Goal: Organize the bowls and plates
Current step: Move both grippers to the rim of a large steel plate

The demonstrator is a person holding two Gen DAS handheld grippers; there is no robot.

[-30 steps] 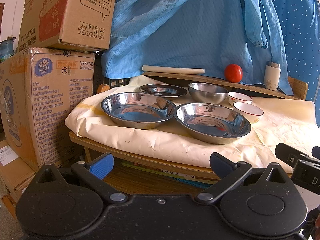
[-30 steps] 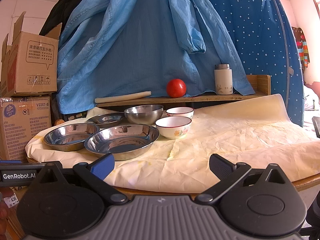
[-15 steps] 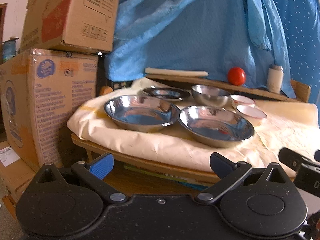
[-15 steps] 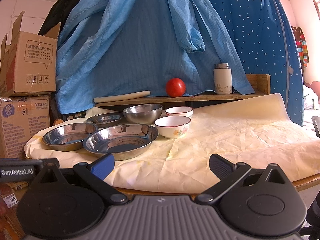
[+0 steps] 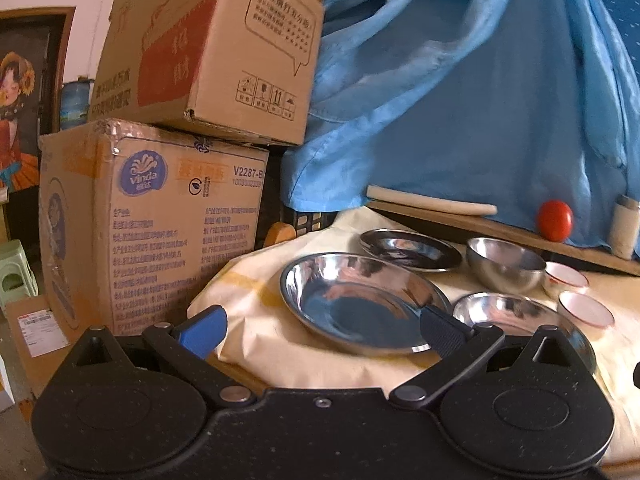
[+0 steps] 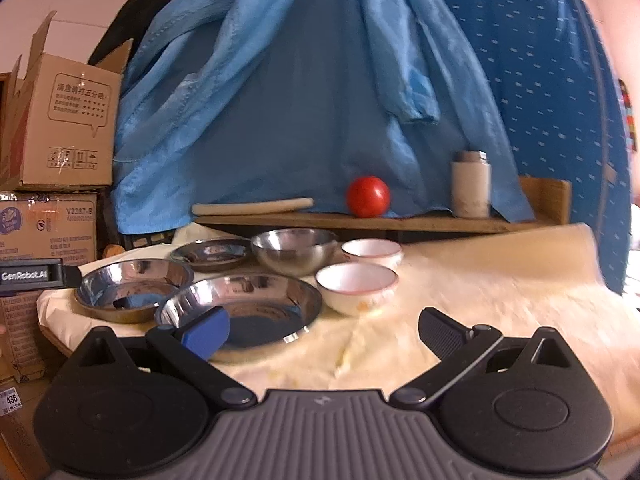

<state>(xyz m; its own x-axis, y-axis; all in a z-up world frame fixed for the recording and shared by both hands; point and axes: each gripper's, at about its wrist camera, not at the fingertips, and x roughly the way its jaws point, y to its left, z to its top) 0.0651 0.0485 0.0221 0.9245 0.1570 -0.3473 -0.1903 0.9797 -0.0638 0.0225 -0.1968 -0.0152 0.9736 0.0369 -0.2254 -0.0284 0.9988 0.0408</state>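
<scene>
A: Where is this?

B: A cluttered room. Blue cloth [image 6: 304,92] hangs behind a table [image 6: 480,280] covered with cream paper, and cardboard boxes [image 5: 160,224] are stacked to its left.

A: And the dishes?

B: All on the paper. Two big steel plates sit side by side in front: the left plate [image 5: 360,300] and the right plate [image 6: 244,304]. Behind them lie a small plate [image 6: 212,254] and a steel bowl [image 6: 294,254]. Two white bowls, one near [image 6: 356,286] and one far [image 6: 372,252], sit to the right. A tomato [image 6: 368,196] and a flask [image 6: 470,188] stand on the shelf behind.

A: The claws?

B: The left gripper [image 5: 320,330] is spread wide and empty, near the left plate. The right gripper [image 6: 324,330] is also spread wide, empty, above the paper beside the right plate.
</scene>
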